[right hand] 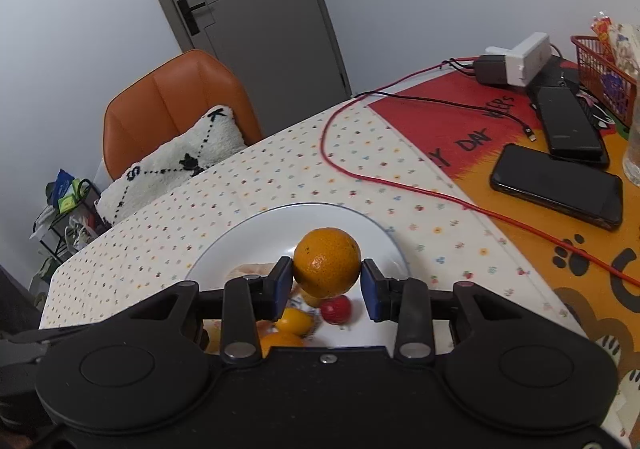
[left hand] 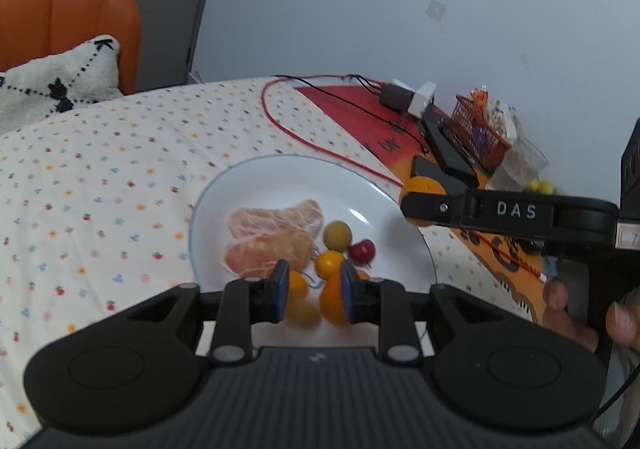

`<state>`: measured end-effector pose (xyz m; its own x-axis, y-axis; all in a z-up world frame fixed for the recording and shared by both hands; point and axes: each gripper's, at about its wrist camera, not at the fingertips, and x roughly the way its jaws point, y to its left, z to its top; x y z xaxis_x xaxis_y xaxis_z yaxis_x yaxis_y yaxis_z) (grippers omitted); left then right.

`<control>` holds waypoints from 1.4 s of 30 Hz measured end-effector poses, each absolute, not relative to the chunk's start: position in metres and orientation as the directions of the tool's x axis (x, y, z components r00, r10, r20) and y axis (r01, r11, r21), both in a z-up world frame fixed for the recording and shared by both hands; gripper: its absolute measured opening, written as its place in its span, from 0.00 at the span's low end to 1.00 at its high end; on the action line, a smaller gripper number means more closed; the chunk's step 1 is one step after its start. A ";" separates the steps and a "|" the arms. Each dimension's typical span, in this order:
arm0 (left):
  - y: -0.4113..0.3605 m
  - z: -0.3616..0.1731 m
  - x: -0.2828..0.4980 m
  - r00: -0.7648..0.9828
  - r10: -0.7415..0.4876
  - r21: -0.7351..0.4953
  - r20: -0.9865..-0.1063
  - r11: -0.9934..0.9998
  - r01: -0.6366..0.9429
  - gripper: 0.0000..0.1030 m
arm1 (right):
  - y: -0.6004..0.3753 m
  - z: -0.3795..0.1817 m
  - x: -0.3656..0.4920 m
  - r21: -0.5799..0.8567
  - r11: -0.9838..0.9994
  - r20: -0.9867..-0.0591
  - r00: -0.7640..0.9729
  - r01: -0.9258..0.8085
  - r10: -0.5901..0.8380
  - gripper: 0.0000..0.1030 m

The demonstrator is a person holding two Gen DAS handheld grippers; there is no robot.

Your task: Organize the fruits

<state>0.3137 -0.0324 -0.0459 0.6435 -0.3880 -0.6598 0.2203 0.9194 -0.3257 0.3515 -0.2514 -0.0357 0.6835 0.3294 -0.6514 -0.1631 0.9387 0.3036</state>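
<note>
A white plate (left hand: pixel 280 181) on the dotted tablecloth holds two peeled citrus segments (left hand: pixel 276 227), a red cherry tomato (left hand: pixel 362 251) and several small yellow and orange tomatoes (left hand: pixel 330 265). My left gripper (left hand: pixel 314 295) hovers low over the plate's near side. Its blue pads stand slightly apart. A blurred small yellow fruit (left hand: pixel 302 313) lies in the gap, and the pads do not pinch it. My right gripper (right hand: pixel 326 281) is shut on a round orange (right hand: pixel 326 263) above the plate (right hand: pixel 260 241). In the left wrist view that orange (left hand: pixel 424 185) hangs over the plate's right rim.
A red cable (right hand: pixel 400 185) curves across the cloth right of the plate. Two phones (right hand: pixel 560 185), a charger block (right hand: pixel 516 61), a red basket (right hand: pixel 596 69) and a plastic cup (left hand: pixel 520 165) crowd the orange mat. An orange chair (right hand: pixel 168 105) with a cushion stands behind the table.
</note>
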 end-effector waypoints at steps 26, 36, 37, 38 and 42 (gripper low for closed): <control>0.007 -0.023 0.278 0.744 -0.209 -0.286 -0.635 0.958 0.024 0.85 | -0.273 -0.031 0.335 0.365 0.910 -0.582 0.715 -0.196 0.387 0.88; 0.027 -0.010 0.242 0.776 -0.131 -0.274 -0.617 0.960 -0.055 0.86 | -0.268 -0.017 0.311 0.346 0.906 -0.555 0.725 -0.244 0.408 1.00; 0.026 -0.008 0.236 0.782 -0.123 -0.268 -0.611 0.962 -0.057 0.86 | -0.267 -0.015 0.307 0.344 0.905 -0.551 0.726 -0.251 0.411 1.00; 0.026 -0.005 0.231 0.789 -0.113 -0.259 -0.604 0.964 -0.061 0.87 | -0.266 -0.014 0.304 0.341 0.904 -0.548 0.727 -0.257 0.413 1.00; 0.025 0.005 0.209 0.813 -0.059 -0.223 -0.579 0.971 -0.088 0.89 | -0.263 -0.009 0.291 0.339 0.900 -0.537 0.730 -0.272 0.423 1.00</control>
